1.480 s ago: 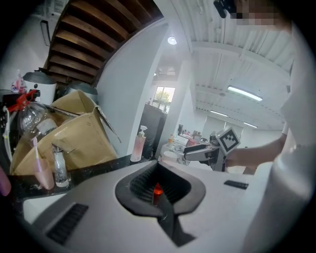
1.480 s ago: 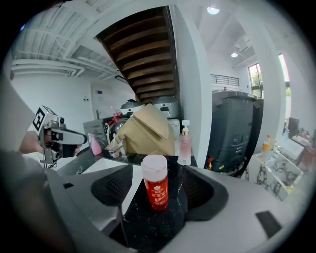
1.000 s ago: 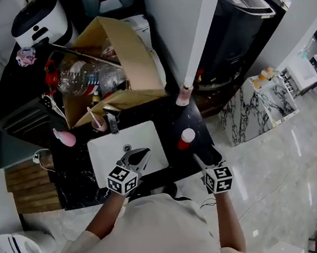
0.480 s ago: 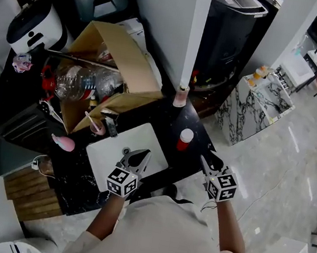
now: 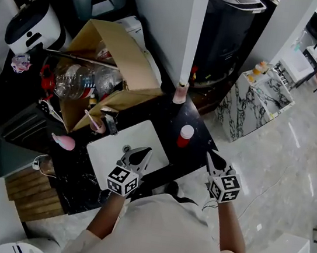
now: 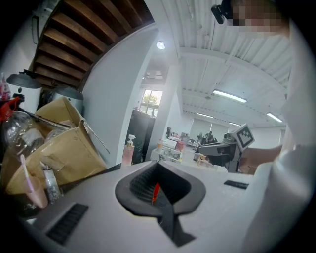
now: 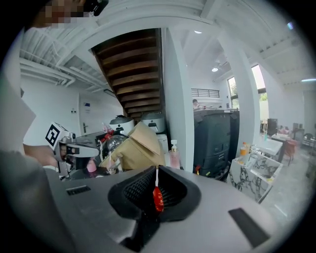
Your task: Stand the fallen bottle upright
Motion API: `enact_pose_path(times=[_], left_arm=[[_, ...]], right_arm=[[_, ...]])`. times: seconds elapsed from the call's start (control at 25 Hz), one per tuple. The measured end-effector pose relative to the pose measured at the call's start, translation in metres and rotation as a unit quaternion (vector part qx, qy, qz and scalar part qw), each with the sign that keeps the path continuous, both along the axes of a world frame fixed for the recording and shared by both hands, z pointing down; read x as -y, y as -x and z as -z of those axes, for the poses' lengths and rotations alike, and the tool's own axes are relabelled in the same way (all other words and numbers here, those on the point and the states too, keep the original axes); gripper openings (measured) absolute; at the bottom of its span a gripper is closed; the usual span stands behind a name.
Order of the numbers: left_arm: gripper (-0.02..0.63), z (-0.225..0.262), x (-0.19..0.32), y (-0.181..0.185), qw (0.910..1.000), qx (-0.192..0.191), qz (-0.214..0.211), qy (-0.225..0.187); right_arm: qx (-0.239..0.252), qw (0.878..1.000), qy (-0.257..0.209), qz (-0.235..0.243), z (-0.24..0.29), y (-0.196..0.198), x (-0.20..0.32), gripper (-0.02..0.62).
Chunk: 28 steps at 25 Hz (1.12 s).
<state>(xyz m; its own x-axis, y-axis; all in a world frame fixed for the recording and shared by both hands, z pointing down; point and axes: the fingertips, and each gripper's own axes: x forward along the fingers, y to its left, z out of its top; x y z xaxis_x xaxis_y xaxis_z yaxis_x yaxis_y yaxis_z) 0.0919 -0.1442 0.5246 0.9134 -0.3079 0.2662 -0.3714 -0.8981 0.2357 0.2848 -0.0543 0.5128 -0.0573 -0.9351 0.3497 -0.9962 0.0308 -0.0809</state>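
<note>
**A:** How much room is there, going left to right?

**B:** The box (image 5: 111,66) crowds the counter (image 5: 80,179) at eleven o'clock from the sink (image 5: 104,156), close to its far rim. The left gripper (image 5: 141,153) hangs over the sink's right half, jaws together, gripping nothing.

**A:** And past the sink?

**B:** A bare black strip runs from the sink's right rim to the counter's right edge, where it drops to the floor (image 5: 281,171). A pump bottle (image 5: 180,92) stands at the strip's far end.

**A:** And the bottle?

**B:** The bottle (image 5: 185,136) stands upright on that strip, at ten o'clock from the right gripper (image 5: 212,156). It is near the gripper but apart from it. Those jaws have just been closing and now meet on nothing. The bottle has a red body and a white cap. It stands clear of the sink and close to the edge.
</note>
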Motion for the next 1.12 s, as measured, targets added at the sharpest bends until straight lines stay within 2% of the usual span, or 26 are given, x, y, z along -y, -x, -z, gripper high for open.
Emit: enact_pose_path(times=[0.84, 1.12], left_arm=[[0.008, 0.0069, -0.0006, 0.0013, 1.0, -0.007, -0.003, -0.003], [0.008, 0.0054, 0.0, 0.0064, 1.0, -0.008, 0.0, -0.001]], right_arm=[[-0.005, 1.0, -0.005, 0.012, 0.0046, 0.0081, -0.0046, 0.032], [0.008, 1.0, -0.007, 0.008, 0.0057, 0.008, -0.0054, 0.032]])
